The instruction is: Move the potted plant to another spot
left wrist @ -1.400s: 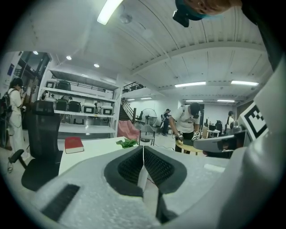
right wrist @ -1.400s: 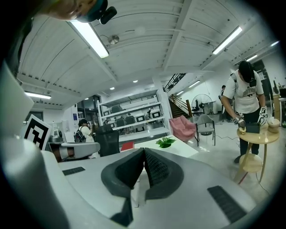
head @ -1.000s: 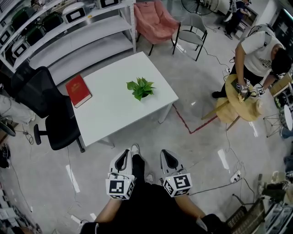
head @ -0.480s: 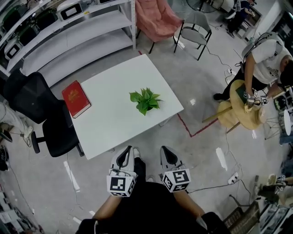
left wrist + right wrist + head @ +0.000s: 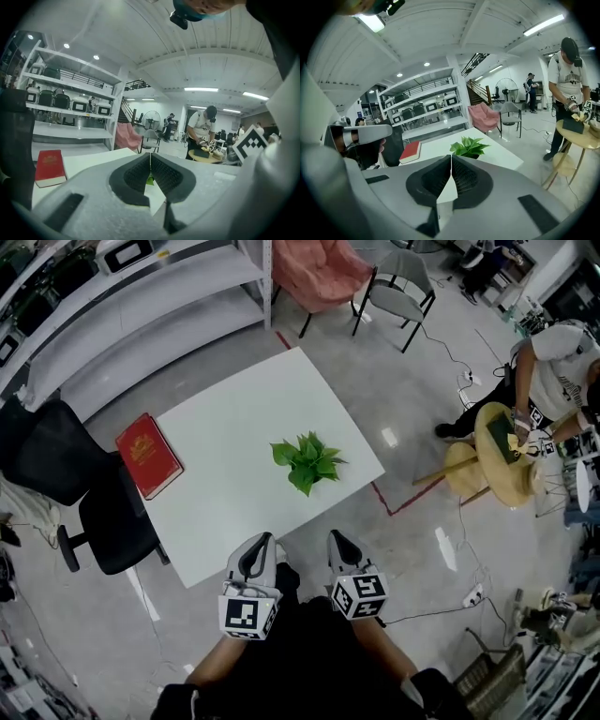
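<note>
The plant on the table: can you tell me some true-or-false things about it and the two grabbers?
1. The potted plant stands on the white table. True.
2. The red book touches the potted plant. False: it lies well apart, at the table's left side in the head view.
3. The right gripper holds the potted plant. False: its jaws are together on nothing, short of the plant.
4. The left gripper has its jaws shut. True.
5. A pink chair stands beyond the table. True.
</note>
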Available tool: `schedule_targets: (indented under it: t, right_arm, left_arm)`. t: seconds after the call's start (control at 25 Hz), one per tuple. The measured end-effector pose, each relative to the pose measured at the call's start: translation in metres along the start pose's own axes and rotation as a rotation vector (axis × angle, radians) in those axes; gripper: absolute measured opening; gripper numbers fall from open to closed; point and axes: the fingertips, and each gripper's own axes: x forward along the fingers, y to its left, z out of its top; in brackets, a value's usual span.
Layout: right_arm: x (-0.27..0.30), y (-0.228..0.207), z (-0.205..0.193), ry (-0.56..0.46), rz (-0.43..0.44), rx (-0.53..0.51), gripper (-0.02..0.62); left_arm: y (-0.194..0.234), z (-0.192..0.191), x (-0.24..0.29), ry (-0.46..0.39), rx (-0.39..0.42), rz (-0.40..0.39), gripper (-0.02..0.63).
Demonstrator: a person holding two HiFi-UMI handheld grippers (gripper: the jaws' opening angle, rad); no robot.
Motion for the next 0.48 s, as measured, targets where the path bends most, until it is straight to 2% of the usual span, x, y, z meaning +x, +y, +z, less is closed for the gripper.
schedule_targets:
  t: [0.2, 0.48]
  right_arm:
    - [0.032, -0.007, -0.009, 0.055, -0.033, 0.045, 0.014]
    - [0.066, -0.023, -0.018, 0.119, -0.041, 0.132, 0.014]
  left_arm:
    - [0.021, 0.007, 0.016, -0.008, -0.001, -0.014, 0.020]
    - [0.028, 0.014, 0.026, -0.023, -0.005, -0.021, 0.020]
